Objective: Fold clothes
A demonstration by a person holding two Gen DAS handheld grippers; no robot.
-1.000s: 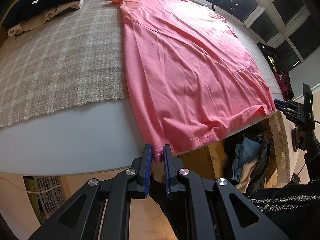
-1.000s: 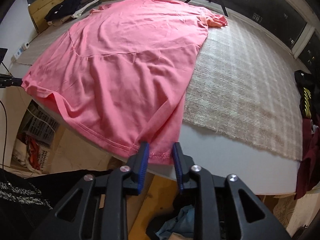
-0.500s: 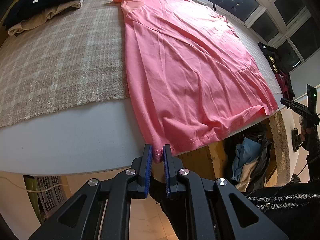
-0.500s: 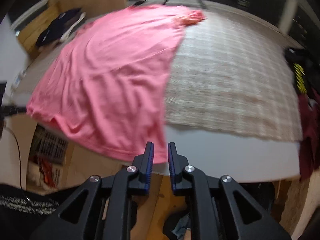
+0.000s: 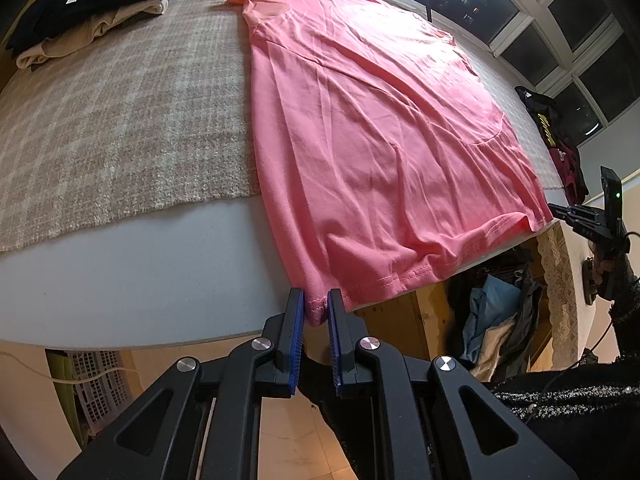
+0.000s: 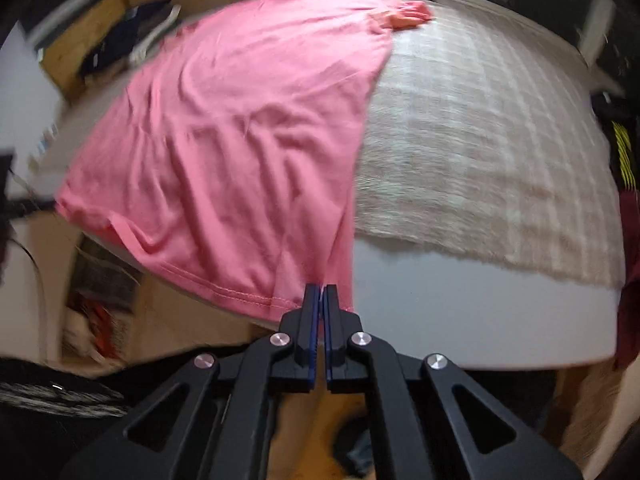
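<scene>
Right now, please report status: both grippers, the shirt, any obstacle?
Left gripper around near hem corner, jaws not fully closed. Right gripper shut on other corner. Pink shirt spread flat. Nothing blocking.

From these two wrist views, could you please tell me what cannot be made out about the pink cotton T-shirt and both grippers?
- Left wrist view: the pink cotton T-shirt has its far sleeve hidden by its own body; the right gripper is too small to read.
- Left gripper: hem corner sits between the fingers, but actual contact is unclear.
- Right wrist view: motion blur smears the shirt hem and the folded pile at top left.
- The shirt's front is face down or unseen.
</scene>
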